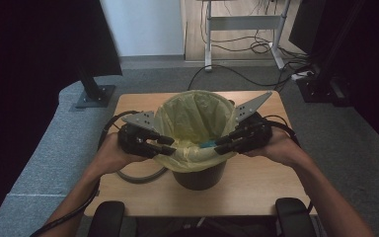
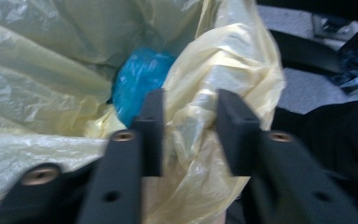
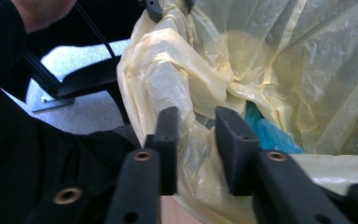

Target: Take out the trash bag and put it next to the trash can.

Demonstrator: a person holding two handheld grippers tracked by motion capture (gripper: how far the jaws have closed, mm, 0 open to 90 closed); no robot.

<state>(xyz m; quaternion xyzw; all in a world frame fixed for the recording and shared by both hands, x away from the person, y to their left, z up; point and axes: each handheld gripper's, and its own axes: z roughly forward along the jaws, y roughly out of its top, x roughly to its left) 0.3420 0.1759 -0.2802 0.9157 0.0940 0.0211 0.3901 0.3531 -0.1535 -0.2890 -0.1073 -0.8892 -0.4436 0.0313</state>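
Two forearms come in from the near edge of a small wooden table (image 1: 128, 197), each hand holding a black two-jaw gripper. Between them, at the middle of the table and close to its near edge, stands a dark bin (image 1: 199, 177) lined with a pale yellow plastic bag (image 1: 193, 118). The bag's top is folded out over the rim and hangs down the outside of the bin.

On the bin's left side, the left gripper (image 1: 167, 145) reaches the bag at the rim. In the left gripper view its jaws stand close together, with a bunched fold of yellow plastic (image 2: 191, 135) pressed between them: they are clamped on the bag. Past them, inside the liner, lies something crumpled and bright blue (image 2: 140, 81).

On the bin's right side, the right gripper (image 1: 223, 144) meets the rim in the same way. In the right gripper view its jaws are also drawn in on a gathered fold of the bag (image 3: 196, 140), gripping it. A patch of the blue item (image 3: 268, 135) shows just beyond, low inside the bag.

Black cables trail from both grippers across the table. Grey carpet (image 1: 54, 148) surrounds the table, and a desk frame (image 1: 244, 29) stands farther back.
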